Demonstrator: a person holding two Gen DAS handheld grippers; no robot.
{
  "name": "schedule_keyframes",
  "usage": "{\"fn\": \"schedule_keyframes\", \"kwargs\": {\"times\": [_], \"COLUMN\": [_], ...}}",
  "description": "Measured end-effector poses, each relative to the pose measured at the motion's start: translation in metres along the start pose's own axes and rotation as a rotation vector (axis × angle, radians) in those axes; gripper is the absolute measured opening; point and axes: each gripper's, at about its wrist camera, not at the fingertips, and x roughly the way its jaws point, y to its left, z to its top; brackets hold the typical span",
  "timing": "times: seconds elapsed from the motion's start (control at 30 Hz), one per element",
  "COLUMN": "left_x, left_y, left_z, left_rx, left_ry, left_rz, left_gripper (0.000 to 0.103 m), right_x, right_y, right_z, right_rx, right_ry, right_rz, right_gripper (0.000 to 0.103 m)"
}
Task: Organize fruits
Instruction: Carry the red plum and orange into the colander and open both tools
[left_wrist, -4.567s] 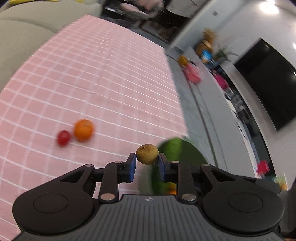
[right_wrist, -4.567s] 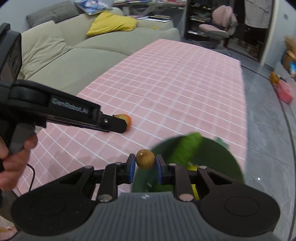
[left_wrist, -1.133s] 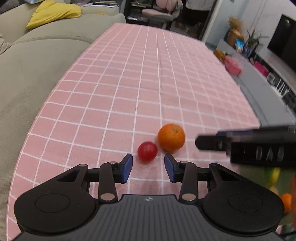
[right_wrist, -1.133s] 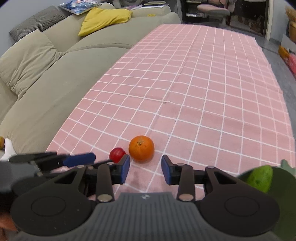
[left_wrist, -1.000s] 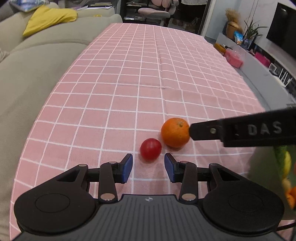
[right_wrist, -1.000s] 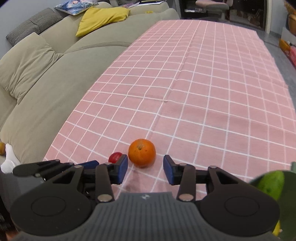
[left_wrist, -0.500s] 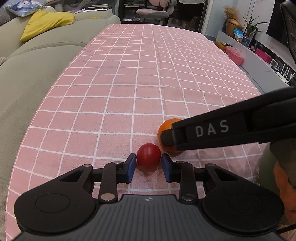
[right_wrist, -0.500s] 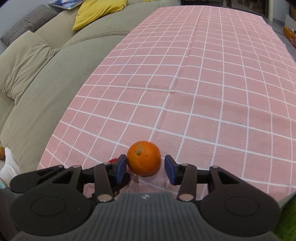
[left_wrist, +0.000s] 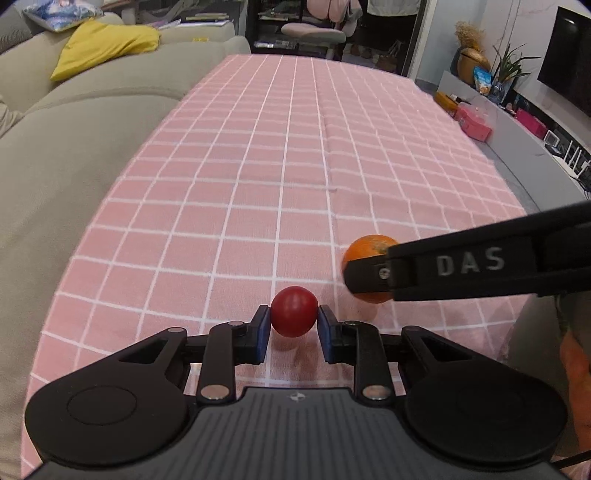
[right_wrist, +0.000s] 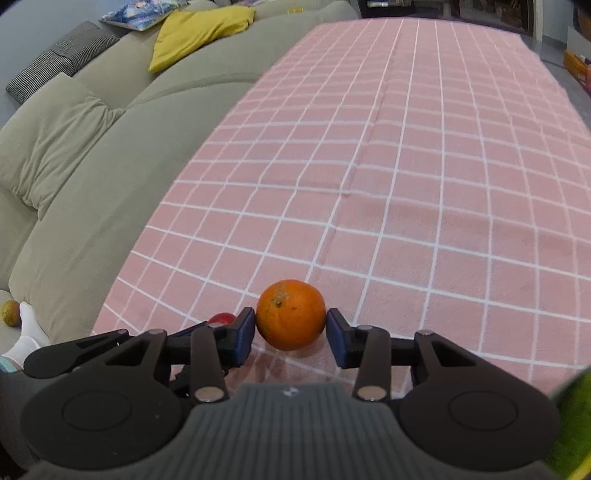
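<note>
Table cover (left_wrist: 288, 155): pink cloth with a white grid, matte, a faint crease running lengthwise; it spreads from the near edge to twelve o'clock in both views.

Red fruit (left_wrist: 294, 311): small, smooth, glossy sphere. It sits between the blue pads of the left gripper (left_wrist: 294, 328); both pads press its sides. The jaws have just been closing, and they now clamp the fruit, which is at or just above the cloth, with a dark shadow under it.

Orange (right_wrist: 290, 314): round, pitted peel, brownish stem scar on top. It is on the cloth at the near edge, between the blue pads of the right gripper (right_wrist: 290, 334). The jaws have just been closing; the left pad touches the peel, the right pad is at its side with contact hard to judge. In the left wrist view the orange lies at two o'clock from the red fruit, partly covered by a black finger marked "DAS".

Surroundings: olive-grey fabric sofa (right_wrist: 92, 155) at nine to ten o'clock, with a yellow cushion (right_wrist: 199, 31) and a striped cushion (right_wrist: 59, 59). Green rounded object (right_wrist: 572, 424) at four o'clock, cut off by the frame. White-socked foot (right_wrist: 26, 336) at eight o'clock, beside a small yellowish fruit (right_wrist: 10, 313).
</note>
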Motion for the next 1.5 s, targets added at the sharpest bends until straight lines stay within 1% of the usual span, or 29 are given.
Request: {"fn": "schedule_keyframes", "kwargs": {"times": [0.1, 0.2, 0.4, 0.5, 0.63, 0.73, 0.83, 0.9, 1.0, 1.13, 1.3, 1.5], "left_x": [-0.016, -0.037, -0.075, -0.095, -0.110, -0.117, -0.116, -0.113, -0.105, -0.087, -0.062, -0.035], "left_y": [-0.001, -0.006, -0.031, -0.045, -0.061, -0.073, -0.088, -0.103, -0.127, -0.150, -0.171, -0.183], "left_z": [0.005, 0.009, 0.021, 0.022, 0.023, 0.024, 0.023, 0.021, 0.015, 0.005, -0.003, -0.008], "left_rx": [0.000, 0.000, 0.019, 0.031, 0.043, 0.034, 0.039, 0.074, 0.145, 0.198, 0.212, 0.221], "left_ry": [-0.027, -0.053, -0.102, -0.118, -0.125, -0.117, -0.095, -0.075, -0.036, 0.030, 0.110, 0.184], "left_rz": [-0.010, -0.028, -0.090, -0.136, -0.200, -0.270, -0.348, -0.379, -0.400, -0.429, -0.472, -0.470], "left_gripper": [0.030, 0.030, 0.030, 0.030, 0.030, 0.030, 0.030, 0.030, 0.030, 0.030, 0.030, 0.030], "right_x": [-0.022, -0.053, -0.119, -0.152, -0.191, -0.216, -0.232, -0.239, -0.242, -0.238, -0.220, -0.187], "right_y": [0.002, 0.004, -0.001, -0.008, -0.022, -0.036, -0.052, -0.063, -0.078, -0.098, -0.116, -0.126], "right_z": [0.000, -0.002, -0.017, -0.028, -0.045, -0.058, -0.072, -0.080, -0.090, -0.099, -0.102, -0.102], "right_rx": [0.003, 0.005, 0.020, 0.023, 0.032, 0.039, 0.052, 0.053, 0.034, -0.011, -0.125, -0.256], "right_ry": [-0.037, -0.082, -0.164, -0.195, -0.227, -0.240, -0.241, -0.233, -0.208, -0.150, -0.050, 0.092], "right_rz": [-0.002, -0.004, -0.002, -0.011, -0.036, -0.066, -0.096, -0.120, -0.154, -0.188, -0.203, -0.189], "right_gripper": [0.039, 0.039, 0.039, 0.039, 0.039, 0.039, 0.039, 0.039, 0.039, 0.039, 0.039, 0.039]}}
